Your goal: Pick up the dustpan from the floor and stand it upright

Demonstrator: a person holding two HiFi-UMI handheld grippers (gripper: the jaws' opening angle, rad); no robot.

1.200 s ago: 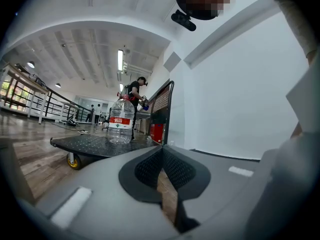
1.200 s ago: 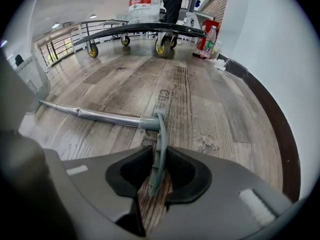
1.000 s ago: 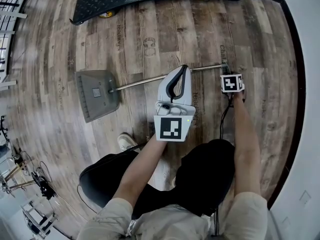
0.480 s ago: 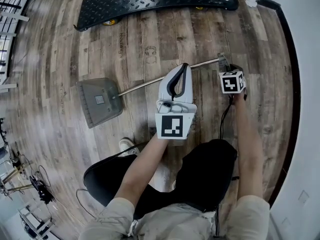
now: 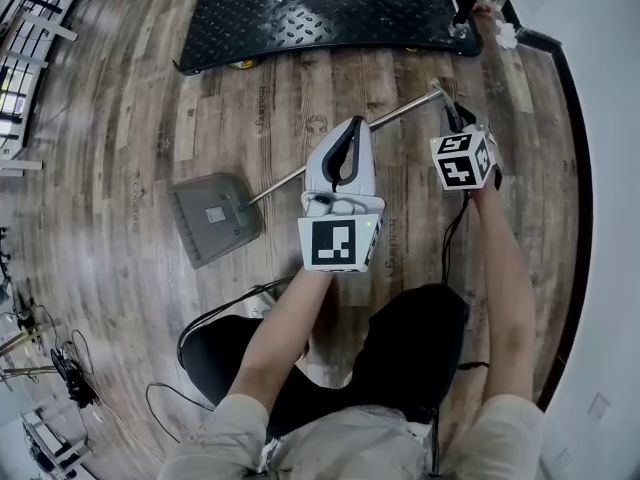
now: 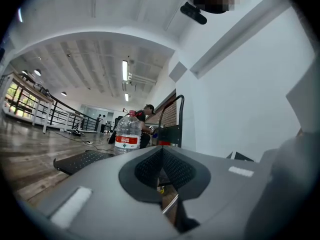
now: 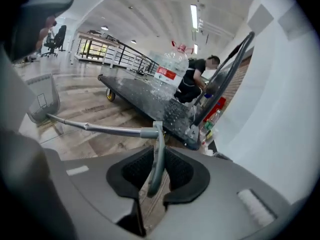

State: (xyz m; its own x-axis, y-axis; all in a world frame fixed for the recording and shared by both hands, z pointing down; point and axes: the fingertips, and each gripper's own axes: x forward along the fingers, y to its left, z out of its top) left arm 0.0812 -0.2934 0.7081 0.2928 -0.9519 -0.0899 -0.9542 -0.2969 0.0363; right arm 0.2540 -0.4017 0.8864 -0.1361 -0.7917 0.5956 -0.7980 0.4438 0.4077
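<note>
The right hand-held gripper (image 7: 156,168) is closed on the grey grip (image 7: 158,149) at the top end of the dustpan (image 5: 215,218); the grip stands between its pads. From this hand-held gripper the thin metal pole (image 5: 400,114) slopes down and away to its left. The pan itself rests on the floor (image 5: 120,118), well apart from both hand-held grippers. The left hand-held gripper (image 5: 349,138) has its jaws together and holds nothing; it hangs above the middle of the pole.

To do this step well, I would use the pan's edge on the floor as a pivot. The grip should be raised slowly, with a firm hold, so it cannot twist between the pads.

The dustpan is grey and flat, with a raised rim and a small square mark in the middle.
</note>
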